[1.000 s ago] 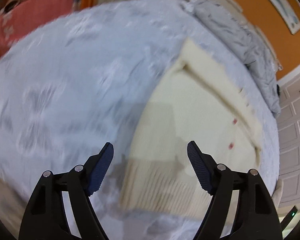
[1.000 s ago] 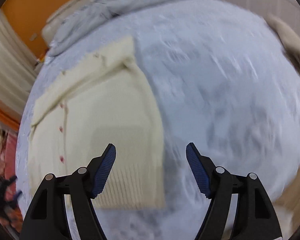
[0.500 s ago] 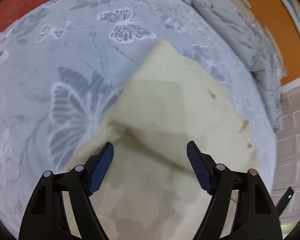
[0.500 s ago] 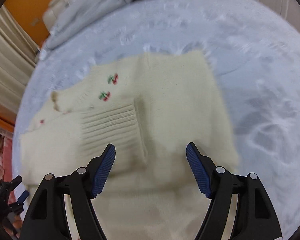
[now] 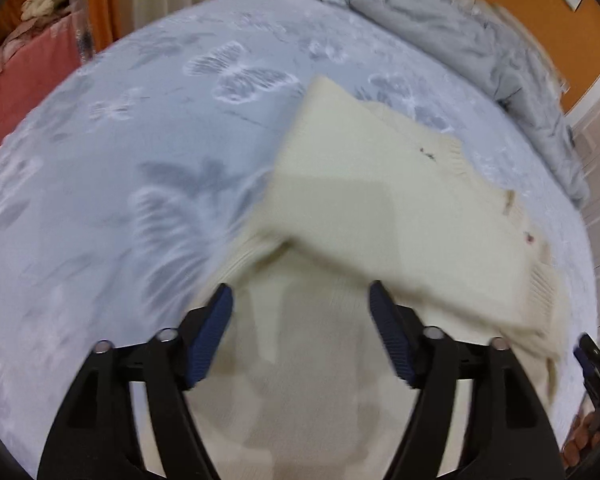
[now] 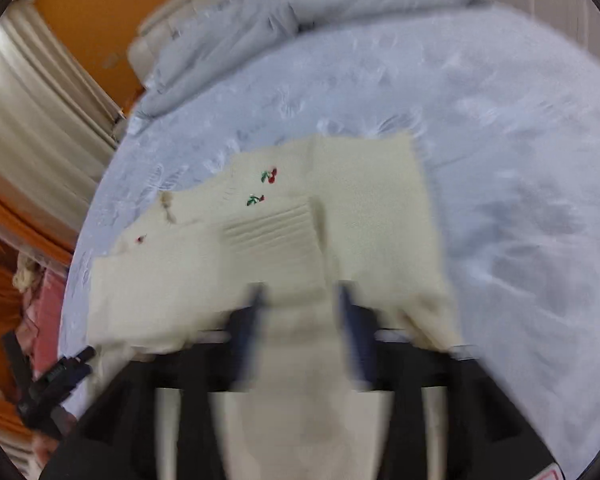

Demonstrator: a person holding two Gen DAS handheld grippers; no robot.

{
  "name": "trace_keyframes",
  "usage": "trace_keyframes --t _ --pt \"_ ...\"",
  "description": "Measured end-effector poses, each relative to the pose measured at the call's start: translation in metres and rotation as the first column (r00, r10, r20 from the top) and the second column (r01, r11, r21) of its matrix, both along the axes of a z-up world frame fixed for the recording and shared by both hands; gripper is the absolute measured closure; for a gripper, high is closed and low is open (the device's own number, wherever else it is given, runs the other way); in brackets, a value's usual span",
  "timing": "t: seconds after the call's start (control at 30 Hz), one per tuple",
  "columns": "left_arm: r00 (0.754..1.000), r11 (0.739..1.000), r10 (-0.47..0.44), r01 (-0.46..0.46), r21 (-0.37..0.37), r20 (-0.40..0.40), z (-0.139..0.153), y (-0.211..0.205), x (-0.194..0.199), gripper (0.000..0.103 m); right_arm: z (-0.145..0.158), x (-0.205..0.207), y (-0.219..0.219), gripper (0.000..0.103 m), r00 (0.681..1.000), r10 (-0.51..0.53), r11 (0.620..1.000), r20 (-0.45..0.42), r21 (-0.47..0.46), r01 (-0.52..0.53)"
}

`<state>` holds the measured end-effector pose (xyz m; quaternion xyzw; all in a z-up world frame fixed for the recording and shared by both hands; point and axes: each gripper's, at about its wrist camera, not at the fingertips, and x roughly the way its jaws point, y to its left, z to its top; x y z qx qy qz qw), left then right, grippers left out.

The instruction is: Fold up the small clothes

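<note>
Both tools hang over a cream cardigan (image 5: 380, 208) spread on the bed (image 5: 120, 140). Left tool (image 5: 300, 304) has its jaws well apart and opening, with knit below them but nothing pinched. Right tool (image 6: 300, 304) is badly blurred; its jaws are opening too, a strip of the cream knit shows between them, and I cannot tell whether the pads touch it.

In the right view the cardigan (image 6: 380, 216) lies partly folded, a ribbed cuff (image 6: 272, 232) laid across the body just near the cherry motifs (image 6: 269, 176). Its near edge sits under the tools, its far edge toward the grey duvet (image 5: 460, 40).

By the look of it the knit is soft, light and limp, with no stiffness: it should drape and stretch instead of holding a crease, and may drag on the bedsheet. Best hold is likely the doubled near edge or the ribbed hem, taken at two corners so it lifts evenly.

Open bed lies to the left and far side in the left view, and to the right in the right view; the duvet bounds the far edge
</note>
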<state>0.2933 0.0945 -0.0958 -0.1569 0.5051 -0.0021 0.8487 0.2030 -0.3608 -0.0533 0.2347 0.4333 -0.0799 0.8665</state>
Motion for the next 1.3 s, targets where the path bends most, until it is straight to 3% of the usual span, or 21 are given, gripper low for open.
trace_keyframes --t 0.03,0.13,0.27,0.3,0.33,0.5,0.53,0.57,0.6,0.63,0.67,0.73,0.87,0.97,1.13,1.3 --pt "1.0 1.0 0.012 -0.012 0.0 0.003 0.004 0.009 -0.016 0.019 0.01 -0.028 0.0 0.019 1.0 -0.016 1.0 0.008 -0.024 0.016" --pt "0.998 0.998 0.053 -0.055 -0.027 -0.039 0.002 0.051 -0.087 0.012 0.008 -0.118 0.003 0.019 0.999 -0.011 1.0 -0.053 -0.009 0.011" --pt "0.967 0.976 0.137 -0.169 -0.135 -0.216 -0.037 0.094 -0.176 0.012 -0.045 -0.226 0.016 0.018 0.966 -0.041 0.994 -0.254 0.084 0.064" --pt "0.97 0.966 0.15 -0.185 -0.18 -0.191 -0.04 0.097 -0.197 0.012 -0.054 -0.238 0.019 0.018 0.96 -0.042 0.99 -0.276 0.118 0.078" --pt "0.98 0.972 0.144 -0.166 -0.167 -0.137 -0.035 0.093 -0.205 0.011 -0.064 -0.248 0.024 0.017 0.957 -0.04 0.984 -0.288 0.157 0.088" --pt "0.982 0.987 0.059 -0.083 -0.136 -0.178 -0.038 0.057 -0.199 0.009 -0.07 -0.238 0.048 0.019 0.978 -0.035 0.986 -0.206 0.152 0.068" --pt "0.981 0.987 0.046 -0.073 -0.142 -0.187 -0.039 0.053 -0.197 0.013 -0.071 -0.232 0.048 0.031 0.979 -0.058 0.982 -0.197 0.163 0.091" --pt "0.979 0.988 0.047 -0.075 -0.135 -0.2 -0.039 0.049 -0.193 0.027 -0.072 -0.227 0.046 0.069 0.98 -0.064 0.976 -0.187 0.191 0.1" --pt "0.975 0.99 0.061 -0.087 -0.113 -0.212 -0.039 0.046 -0.192 0.035 -0.075 -0.221 0.042 0.091 0.978 -0.075 0.965 -0.196 0.231 0.121" --pt "0.973 0.991 0.068 -0.091 -0.095 -0.22 -0.037 0.046 -0.19 0.058 -0.078 -0.219 0.037 0.094 0.971 -0.101 0.951 -0.215 0.266 0.157" --pt "0.973 0.99 0.052 -0.079 -0.113 -0.225 -0.036 0.046 -0.188 0.095 -0.077 -0.221 0.03 0.095 0.973 -0.13 0.93 -0.19 0.317 0.186" --pt "0.968 0.98 0.037 -0.083 -0.178 -0.25 -0.031 0.052 -0.188 0.094 -0.059 -0.228 0.028 0.095 0.979 -0.149 0.919 -0.137 0.345 0.189" --pt "0.986 0.984 -0.029 -0.001 -0.179 -0.166 0.005 0.055 -0.208 0.095 -0.012 -0.254 0.035 0.097 0.995 -0.093 0.943 -0.022 0.319 0.095" --pt "0.988 0.98 -0.063 0.034 -0.194 -0.144 0.025 0.06 -0.238 0.095 0.008 -0.281 0.032 0.097 0.998 -0.07 0.95 0.005 0.305 0.065" --pt "0.972 0.976 -0.169 0.142 -0.163 -0.161 0.044 0.062 -0.321 0.095 0.016 -0.344 0.046 0.097 0.998 0.0 0.97 -0.055 0.242 0.013" --pt "0.945 0.962 -0.247 0.213 -0.17 -0.214 0.065 0.07 -0.408 0.095 0.025 -0.445 0.073 0.097 0.983 0.118 0.968 -0.143 0.238 -0.081"
